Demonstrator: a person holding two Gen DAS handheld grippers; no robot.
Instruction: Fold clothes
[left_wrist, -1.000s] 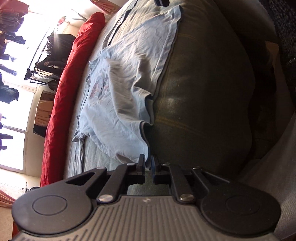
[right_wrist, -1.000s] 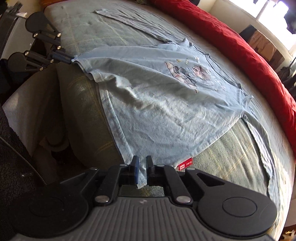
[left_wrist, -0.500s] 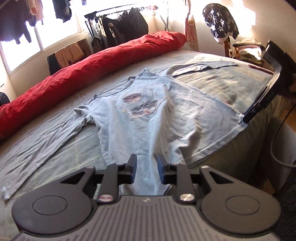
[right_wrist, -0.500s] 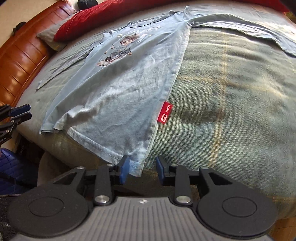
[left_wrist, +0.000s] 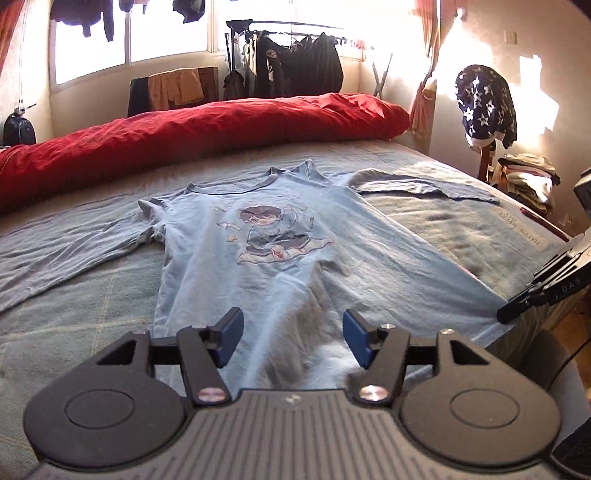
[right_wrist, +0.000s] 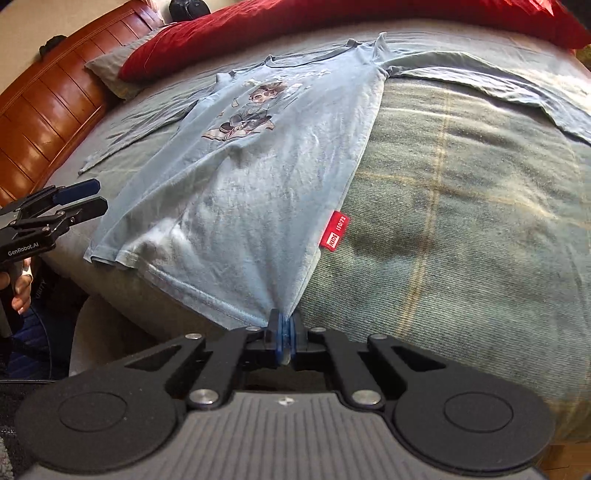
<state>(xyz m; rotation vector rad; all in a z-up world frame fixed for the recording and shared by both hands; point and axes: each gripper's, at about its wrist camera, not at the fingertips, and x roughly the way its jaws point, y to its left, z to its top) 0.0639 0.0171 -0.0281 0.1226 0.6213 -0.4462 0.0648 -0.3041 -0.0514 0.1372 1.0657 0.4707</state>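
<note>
lying face up across the grey-green bedspread (right_wrist: 461, 177) was the light blue long-sleeved shirt (left_wrist: 258, 243), cartoon print showing, both sleeves spread out to the sides, hem at the near edge of the bed. the right gripper (right_wrist: 283, 334) had its blue pads clamped tight on the hem near the corner below the red side tag (right_wrist: 335, 235), cloth bunched between them. the left gripper (left_wrist: 291, 338) hovered over the hem's other end, jaws opening, pads standing apart with shirt beneath them but nothing pinched. a red duvet (left_wrist: 184, 136) ran along the far side of the bed, dark clothes on a rack (left_wrist: 295, 70) behind by the window
</note>
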